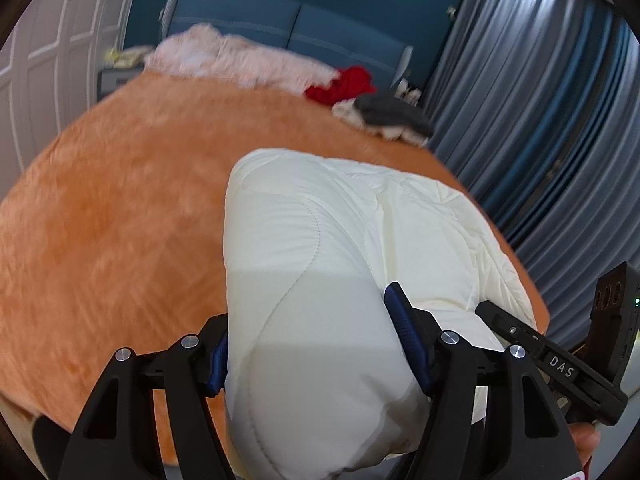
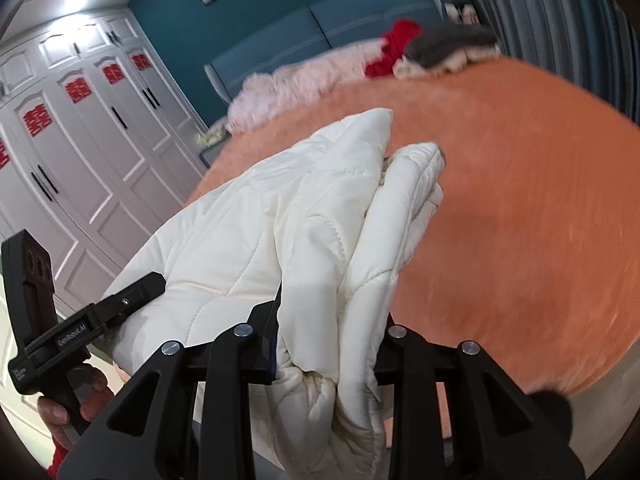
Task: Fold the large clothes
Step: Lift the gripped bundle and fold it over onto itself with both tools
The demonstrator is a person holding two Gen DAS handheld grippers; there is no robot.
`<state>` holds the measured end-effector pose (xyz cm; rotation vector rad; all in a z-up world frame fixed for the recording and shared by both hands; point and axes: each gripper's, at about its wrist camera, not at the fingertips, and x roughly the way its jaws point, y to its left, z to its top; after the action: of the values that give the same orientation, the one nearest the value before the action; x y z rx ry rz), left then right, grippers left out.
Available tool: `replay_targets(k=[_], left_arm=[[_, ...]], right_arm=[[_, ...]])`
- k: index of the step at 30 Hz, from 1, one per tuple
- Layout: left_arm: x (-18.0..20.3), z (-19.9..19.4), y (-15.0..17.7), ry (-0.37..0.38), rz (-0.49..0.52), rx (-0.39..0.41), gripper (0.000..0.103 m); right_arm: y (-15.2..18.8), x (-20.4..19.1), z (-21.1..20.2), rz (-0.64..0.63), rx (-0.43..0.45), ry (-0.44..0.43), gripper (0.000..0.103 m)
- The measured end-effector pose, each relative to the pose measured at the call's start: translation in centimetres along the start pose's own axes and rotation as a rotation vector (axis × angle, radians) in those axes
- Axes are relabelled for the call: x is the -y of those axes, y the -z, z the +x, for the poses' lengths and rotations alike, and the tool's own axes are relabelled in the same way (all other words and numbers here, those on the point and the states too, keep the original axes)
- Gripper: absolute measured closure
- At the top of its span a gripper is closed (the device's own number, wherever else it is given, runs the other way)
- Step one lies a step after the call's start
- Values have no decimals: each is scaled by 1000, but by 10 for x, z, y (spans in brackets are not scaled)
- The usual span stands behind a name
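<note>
A cream quilted padded jacket (image 1: 320, 240) lies bunched at the near edge of an orange bed (image 1: 120, 200). My left gripper (image 1: 308, 340) is shut on a thick fold of it, with blue pads (image 1: 404, 320) on either side. My right gripper (image 2: 328, 344) is shut on another bunched part of the same jacket (image 2: 320, 200) and lifts it above the bed (image 2: 520, 200). The right gripper also shows at the right edge of the left wrist view (image 1: 560, 364). The left gripper shows at the left edge of the right wrist view (image 2: 80, 328).
Pink bedding (image 1: 240, 56), a red garment (image 1: 344, 84) and a grey and cream pile (image 1: 388, 116) lie at the bed's far end by a blue headboard (image 1: 300, 28). Grey curtains (image 1: 540, 120) hang on one side. White wardrobes (image 2: 80, 140) stand on the other.
</note>
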<state>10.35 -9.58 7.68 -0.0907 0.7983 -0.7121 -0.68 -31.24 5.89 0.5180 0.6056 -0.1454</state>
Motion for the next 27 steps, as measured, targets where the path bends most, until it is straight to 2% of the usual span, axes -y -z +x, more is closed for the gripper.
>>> replay_targets(k=[11, 18, 23, 27], left_arm=[[25, -75, -73, 67, 89, 243, 39], [11, -112, -115, 115, 96, 394, 39], [-5, -125, -135, 118, 105, 474, 39], [-33, -111, -149, 127, 97, 510, 39]], right_arm=[[-77, -55, -59, -154, 228, -51, 76], [-125, -96, -78, -269, 335, -94, 76], [-150, -125, -65, -331, 383, -130, 76], [-161, -137, -35, -344, 391, -163, 76]])
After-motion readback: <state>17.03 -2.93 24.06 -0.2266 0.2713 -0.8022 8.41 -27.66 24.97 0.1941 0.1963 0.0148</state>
